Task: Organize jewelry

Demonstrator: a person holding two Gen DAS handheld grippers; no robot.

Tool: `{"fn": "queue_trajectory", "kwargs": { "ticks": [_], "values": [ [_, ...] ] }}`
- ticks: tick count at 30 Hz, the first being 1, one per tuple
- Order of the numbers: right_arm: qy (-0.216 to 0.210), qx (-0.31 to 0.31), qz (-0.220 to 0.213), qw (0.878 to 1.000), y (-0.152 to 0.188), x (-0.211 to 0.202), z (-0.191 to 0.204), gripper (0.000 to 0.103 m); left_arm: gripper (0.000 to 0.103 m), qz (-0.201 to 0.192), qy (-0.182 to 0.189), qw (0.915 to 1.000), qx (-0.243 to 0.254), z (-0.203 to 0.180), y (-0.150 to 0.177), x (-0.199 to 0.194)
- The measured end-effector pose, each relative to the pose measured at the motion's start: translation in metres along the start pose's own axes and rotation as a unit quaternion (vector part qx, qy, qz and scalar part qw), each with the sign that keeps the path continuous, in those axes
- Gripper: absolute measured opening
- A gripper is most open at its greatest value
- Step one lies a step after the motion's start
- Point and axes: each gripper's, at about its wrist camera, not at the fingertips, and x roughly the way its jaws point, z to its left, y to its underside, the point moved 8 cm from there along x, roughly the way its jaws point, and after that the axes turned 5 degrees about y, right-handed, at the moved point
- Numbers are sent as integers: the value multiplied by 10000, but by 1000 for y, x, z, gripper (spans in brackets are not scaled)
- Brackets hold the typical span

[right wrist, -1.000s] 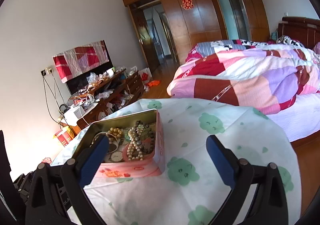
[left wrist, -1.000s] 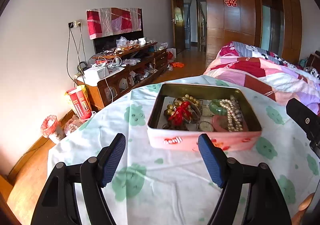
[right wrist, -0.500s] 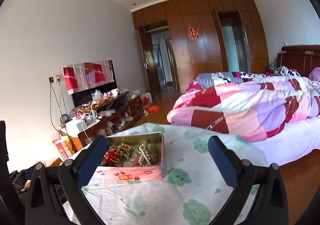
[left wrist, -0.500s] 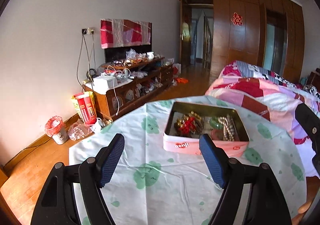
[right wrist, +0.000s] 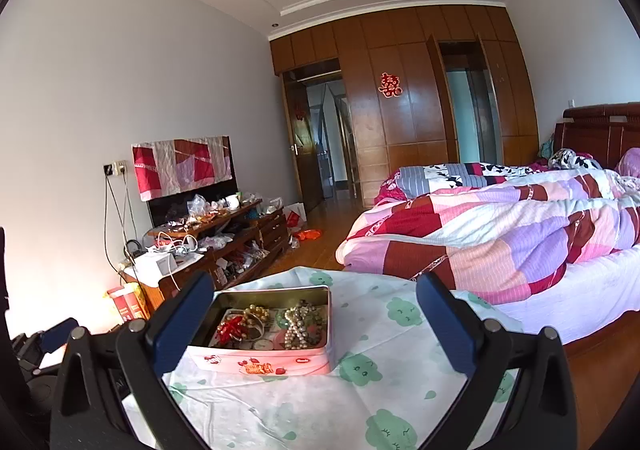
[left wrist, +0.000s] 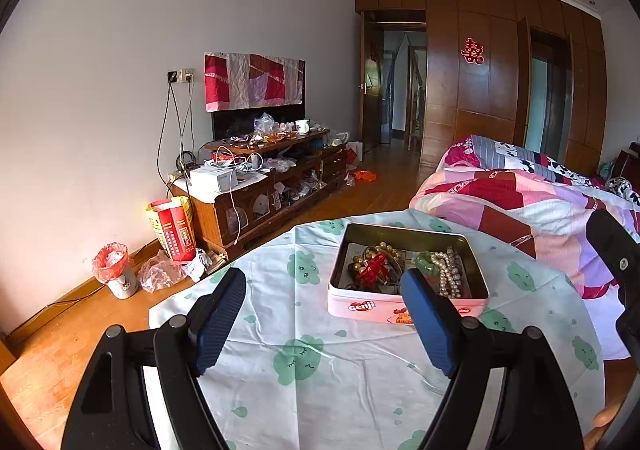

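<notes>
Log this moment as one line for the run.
left gripper: open, empty | right gripper: open, empty | pink tin: lid off, jewelry inside | phase: hovering short of tin

Legible text: "Genji" in white on a red oval, front wall of the pink rectangular metal tin [left wrist: 372, 306]. Red double-happiness character (囍) on brown wooden wardrobe panel [left wrist: 472, 50]. Red carton's print unreadable.

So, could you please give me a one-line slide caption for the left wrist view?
Open left gripper hovers over a cloth-covered table before a pink tin holding a pearl necklace, green bangle and red ornament.
</notes>
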Motion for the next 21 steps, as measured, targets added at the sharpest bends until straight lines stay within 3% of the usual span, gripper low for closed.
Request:
{"fn": "queue_trajectory", "kwargs": {
  "ticks": [21],
  "values": [
    [2,15,10,10000,0,-1,-1,103,81,-52,-1,10000,-5,0,-3,-3]
  ]
}}
